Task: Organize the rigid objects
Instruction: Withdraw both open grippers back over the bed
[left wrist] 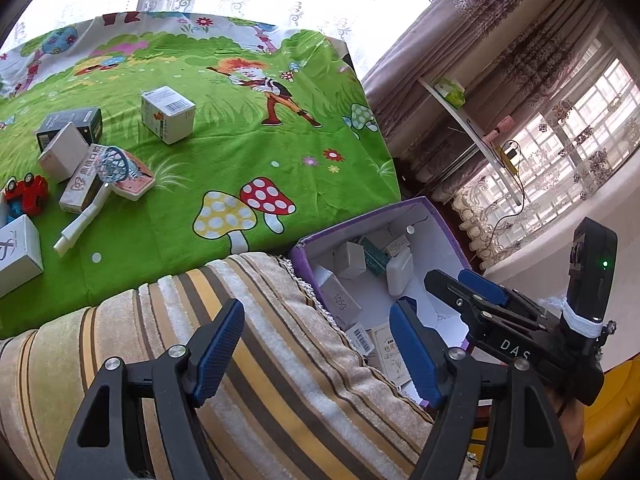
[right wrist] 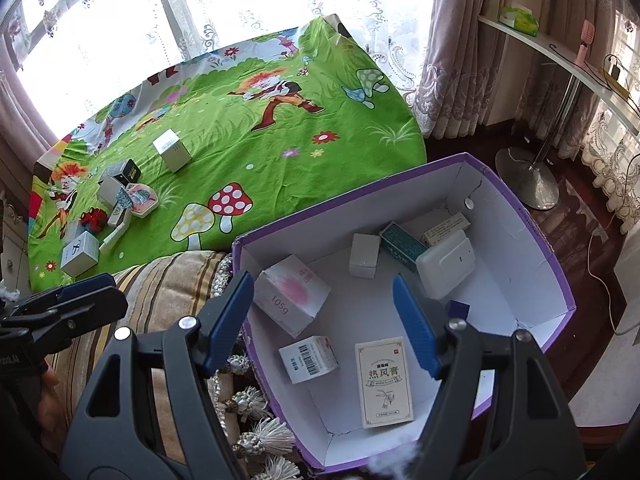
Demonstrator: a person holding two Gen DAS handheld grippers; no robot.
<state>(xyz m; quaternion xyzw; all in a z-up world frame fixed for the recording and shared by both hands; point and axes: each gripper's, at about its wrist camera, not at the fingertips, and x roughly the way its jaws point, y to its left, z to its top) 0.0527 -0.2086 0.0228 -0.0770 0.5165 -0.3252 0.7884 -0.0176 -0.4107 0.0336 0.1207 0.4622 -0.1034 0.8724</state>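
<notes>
A purple cardboard box [right wrist: 520, 216] with a white inside holds several small cartons, among them a "105g" box [right wrist: 292, 296], a barcode box [right wrist: 308, 358] and a cream carton [right wrist: 384, 382]. My right gripper [right wrist: 322, 320] hangs open above it with nothing between its fingers. My left gripper [left wrist: 316, 354] is open and empty over a striped cushion [left wrist: 280, 360], left of the purple box [left wrist: 436, 216]. On the green cartoon cloth [left wrist: 260, 152] lie a white barcode box [left wrist: 168, 114], a black box [left wrist: 70, 126], a red toy car [left wrist: 26, 196] and a white-handled net [left wrist: 86, 216].
The cushion's tassels [right wrist: 256, 432] hang against the purple box's left wall. A white shelf table [right wrist: 560, 60] on a round metal base [right wrist: 528, 176] stands on the dark wooden floor to the right. Curtains and windows lie behind. A cable runs over the floor at the right.
</notes>
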